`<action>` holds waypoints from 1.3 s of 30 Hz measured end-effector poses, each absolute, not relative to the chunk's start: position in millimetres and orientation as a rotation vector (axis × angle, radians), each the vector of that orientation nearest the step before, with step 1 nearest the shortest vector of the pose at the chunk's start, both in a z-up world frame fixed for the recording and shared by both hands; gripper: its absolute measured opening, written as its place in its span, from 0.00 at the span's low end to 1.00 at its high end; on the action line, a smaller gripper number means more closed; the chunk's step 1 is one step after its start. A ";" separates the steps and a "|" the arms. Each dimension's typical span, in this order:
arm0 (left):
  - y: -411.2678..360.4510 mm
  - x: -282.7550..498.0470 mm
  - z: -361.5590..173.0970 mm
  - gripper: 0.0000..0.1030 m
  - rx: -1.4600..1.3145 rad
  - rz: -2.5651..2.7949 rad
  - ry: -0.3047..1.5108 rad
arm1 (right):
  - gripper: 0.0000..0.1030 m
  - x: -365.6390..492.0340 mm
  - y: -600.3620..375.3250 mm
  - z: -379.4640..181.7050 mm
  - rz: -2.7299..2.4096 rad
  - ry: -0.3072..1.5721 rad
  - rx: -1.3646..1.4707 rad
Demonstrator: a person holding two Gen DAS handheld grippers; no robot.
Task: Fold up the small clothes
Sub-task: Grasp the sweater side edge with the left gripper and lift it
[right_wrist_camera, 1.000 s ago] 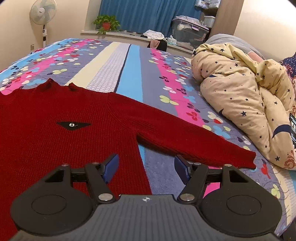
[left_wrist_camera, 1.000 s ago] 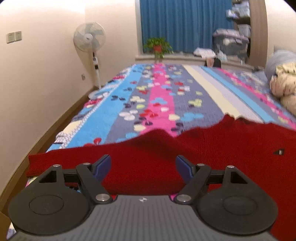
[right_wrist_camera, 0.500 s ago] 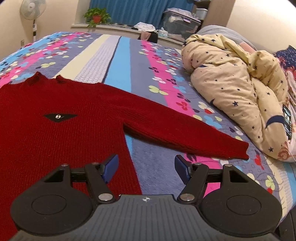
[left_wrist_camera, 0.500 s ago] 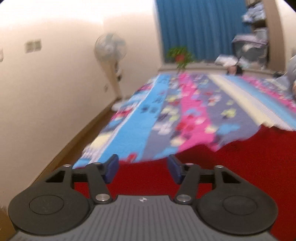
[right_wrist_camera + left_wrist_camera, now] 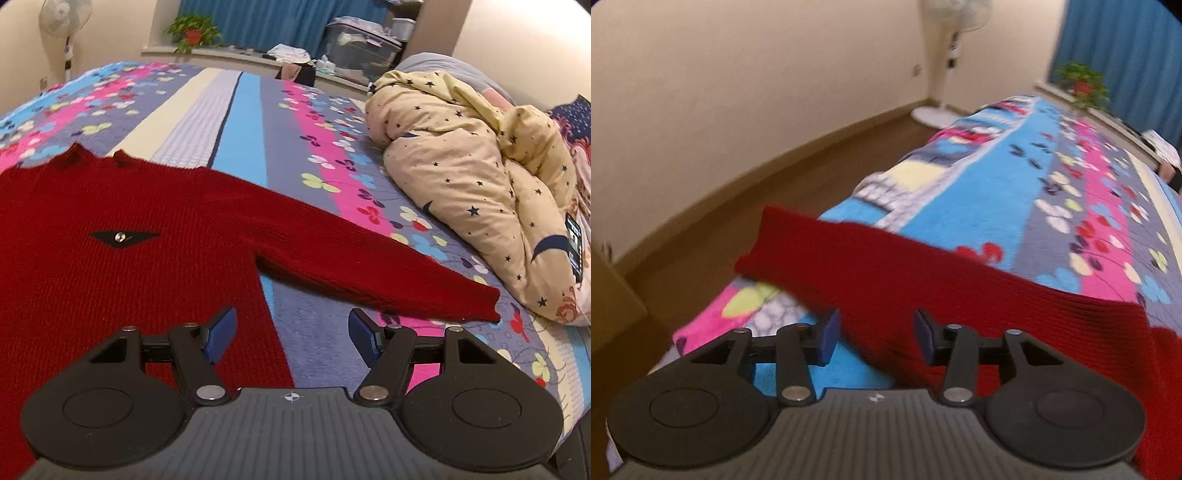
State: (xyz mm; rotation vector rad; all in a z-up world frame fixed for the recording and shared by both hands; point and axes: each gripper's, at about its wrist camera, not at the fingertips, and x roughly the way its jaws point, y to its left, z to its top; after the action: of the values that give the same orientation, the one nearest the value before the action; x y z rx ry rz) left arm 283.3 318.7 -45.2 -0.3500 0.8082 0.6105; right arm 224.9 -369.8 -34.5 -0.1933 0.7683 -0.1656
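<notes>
Swung since earlier toward left sleeve of red sweater: left hand-held gripper, jaws reopening, seemingly straddling sleeve for folding; right hand-held gripper wide, empty.

Left wrist view motion-blurred. Fan head cut off at top edge; red sweater runs off lower right. Right wrist view: sweater's left side cut by frame edge.

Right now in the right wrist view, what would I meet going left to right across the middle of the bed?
Red sweater's black chest patch → its outstretched sleeve → star-print quilt → phone lying on the quilt's right side.
</notes>
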 end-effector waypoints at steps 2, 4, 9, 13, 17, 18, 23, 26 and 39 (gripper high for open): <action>328.4 283.4 -53.0 0.48 -0.397 0.624 0.832 | 0.67 227.0 -368.5 -34.8 -0.163 0.772 -0.196; 335.0 283.5 -59.0 0.50 -0.432 0.628 0.844 | 0.67 228.8 -369.0 -36.1 -0.164 0.778 -0.196; 335.6 286.7 -61.2 0.52 -0.448 0.634 0.832 | 0.67 231.9 -370.5 -38.7 -0.171 0.790 -0.192; 330.9 292.6 -61.3 0.48 -0.440 0.644 0.828 | 0.67 233.8 -371.1 -40.9 -0.170 0.797 -0.195; 324.9 295.8 -57.6 0.25 -0.393 0.663 0.812 | 0.67 235.5 -371.9 -41.7 -0.166 0.797 -0.199; 322.8 296.0 -55.8 0.20 -0.382 0.665 0.804 | 0.67 235.4 -371.8 -41.6 -0.167 0.797 -0.198; 312.1 296.7 -44.2 0.15 -0.328 0.662 0.751 | 0.66 235.7 -375.2 -41.1 -0.170 0.794 -0.189; 303.6 297.6 -35.6 0.14 -0.285 0.651 0.712 | 0.66 235.1 -378.6 -40.2 -0.172 0.791 -0.182; 208.4 277.5 8.7 0.12 0.015 0.398 0.517 | 0.39 235.8 -382.9 -31.1 -0.177 0.751 -0.157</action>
State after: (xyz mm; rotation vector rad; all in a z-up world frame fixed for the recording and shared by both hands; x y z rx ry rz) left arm 277.5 208.4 8.7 0.0149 0.5168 0.3976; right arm 235.8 -382.9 -31.1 -0.1572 0.7506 -0.1767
